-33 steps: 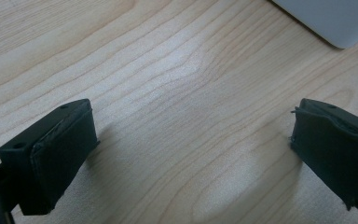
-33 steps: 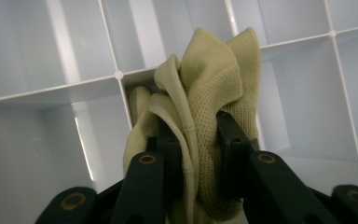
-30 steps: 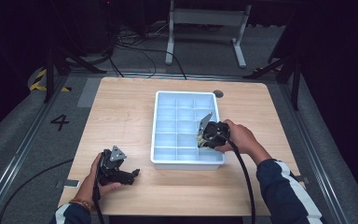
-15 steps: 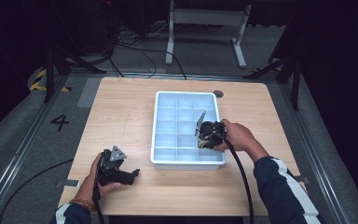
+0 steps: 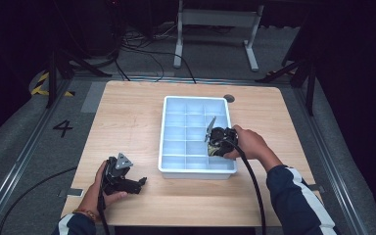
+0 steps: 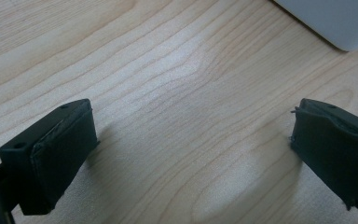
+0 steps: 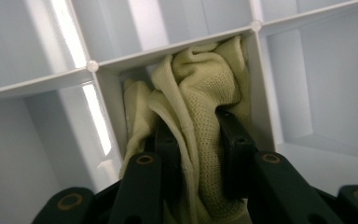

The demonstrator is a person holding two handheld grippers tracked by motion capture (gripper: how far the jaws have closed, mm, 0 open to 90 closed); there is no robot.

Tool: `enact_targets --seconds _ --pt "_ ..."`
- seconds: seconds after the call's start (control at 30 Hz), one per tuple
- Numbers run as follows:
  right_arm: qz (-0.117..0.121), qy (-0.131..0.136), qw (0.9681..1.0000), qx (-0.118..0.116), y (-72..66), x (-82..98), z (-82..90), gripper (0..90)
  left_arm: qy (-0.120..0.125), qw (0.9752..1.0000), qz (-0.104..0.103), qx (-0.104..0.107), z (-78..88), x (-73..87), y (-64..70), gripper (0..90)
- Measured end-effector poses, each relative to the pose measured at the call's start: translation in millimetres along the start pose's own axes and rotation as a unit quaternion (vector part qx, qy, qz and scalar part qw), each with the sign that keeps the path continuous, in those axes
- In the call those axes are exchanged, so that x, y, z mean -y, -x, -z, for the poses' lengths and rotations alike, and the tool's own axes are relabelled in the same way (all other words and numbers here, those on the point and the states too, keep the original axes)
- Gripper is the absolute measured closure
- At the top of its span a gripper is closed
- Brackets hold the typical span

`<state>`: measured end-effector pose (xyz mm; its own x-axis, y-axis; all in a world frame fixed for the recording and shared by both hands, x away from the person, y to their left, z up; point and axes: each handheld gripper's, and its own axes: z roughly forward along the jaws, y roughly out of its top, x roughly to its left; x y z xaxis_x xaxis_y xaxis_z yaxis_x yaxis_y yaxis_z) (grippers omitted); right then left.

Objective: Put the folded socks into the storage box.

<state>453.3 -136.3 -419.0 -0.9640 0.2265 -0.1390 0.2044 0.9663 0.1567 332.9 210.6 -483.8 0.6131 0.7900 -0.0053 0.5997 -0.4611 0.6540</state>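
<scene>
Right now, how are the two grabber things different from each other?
The left gripper has its jaws wide apart with nothing between them; the right gripper is pinched shut on a pale yellow cloth. The left gripper sits over the bare wooden table; the right gripper reaches into a compartment of the white tray. Both have black jaws and are hand-held.

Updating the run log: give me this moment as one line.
right gripper: shut on cloth, in tray compartment | left gripper: open, empty, on table

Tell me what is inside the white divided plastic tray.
A pale yellow knitted cloth fills one compartment of the white divided plastic tray, pinched by the right tool. The compartment's floor is covered.
</scene>
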Motion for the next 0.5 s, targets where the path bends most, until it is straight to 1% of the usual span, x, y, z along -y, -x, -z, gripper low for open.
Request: enact_targets --seconds 0.1,0.4,0.5 --pt "-0.003 0.006 1.0 0.0 -0.5 1.6 0.8 72.5 0.0 1.0 0.0 0.0 0.0 0.0 0.0 0.4" --pt "-0.009 0.014 0.9999 0.002 0.0 3.3 1.4 69.7 0.0 1.0 0.001 0.0 0.0 0.0 0.1 0.4" --pt "-0.013 0.017 0.9998 0.006 -0.2 4.4 2.1 68.4 0.0 1.0 0.0 0.0 0.0 0.0 0.0 0.4"
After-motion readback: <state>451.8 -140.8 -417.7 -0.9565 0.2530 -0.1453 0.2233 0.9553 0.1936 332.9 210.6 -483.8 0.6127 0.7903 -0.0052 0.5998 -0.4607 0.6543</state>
